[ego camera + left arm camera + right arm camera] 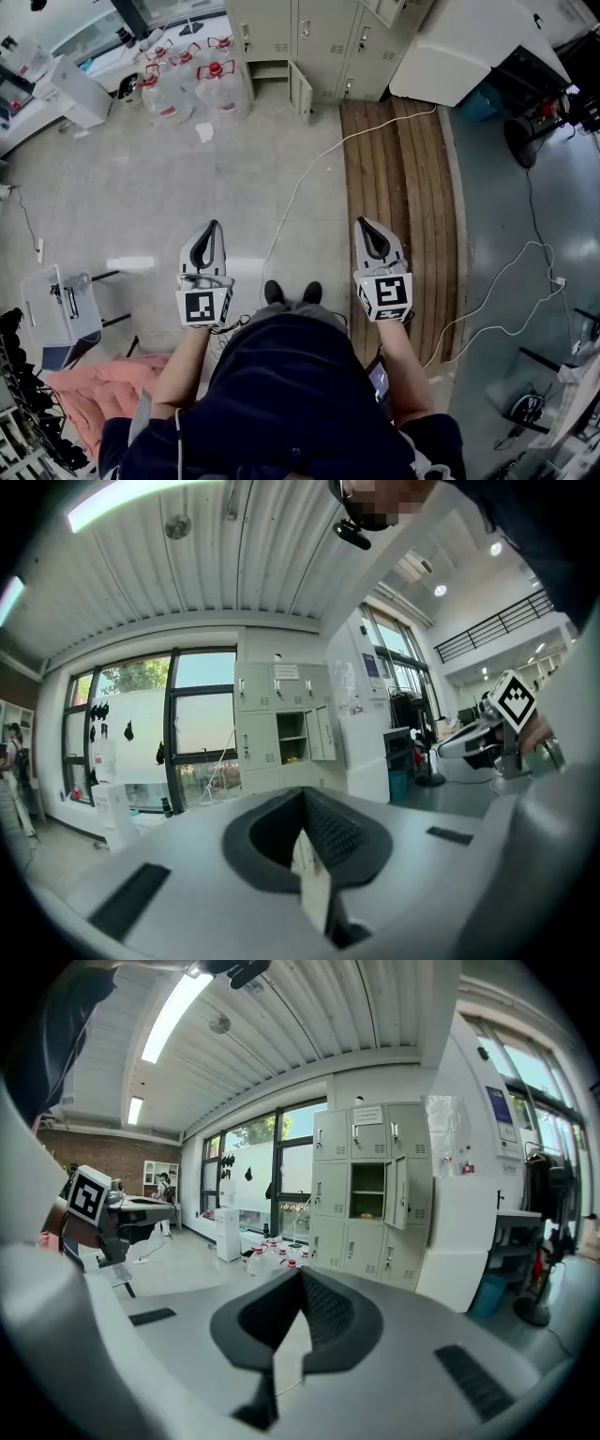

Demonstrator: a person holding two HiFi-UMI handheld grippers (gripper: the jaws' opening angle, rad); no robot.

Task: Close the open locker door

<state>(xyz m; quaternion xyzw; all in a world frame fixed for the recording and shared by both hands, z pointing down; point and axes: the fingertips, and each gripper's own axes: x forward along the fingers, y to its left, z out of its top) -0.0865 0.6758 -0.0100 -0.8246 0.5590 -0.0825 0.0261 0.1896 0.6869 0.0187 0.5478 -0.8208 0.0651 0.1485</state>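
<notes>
Facing a bank of grey lockers (328, 1232) across the room, a person stands well short of the one open door (397, 1192), in the middle row and swung out to the right. It looks like a light, stiff sheet-metal leaf, likely to swing easily if pushed near its free edge. The left gripper (215, 228) and right gripper (362, 223) are both closed tight and empty.

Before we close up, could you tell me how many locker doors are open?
1: the middle-row locker door, swung out right of its dark compartment; others may be out of view.
</notes>
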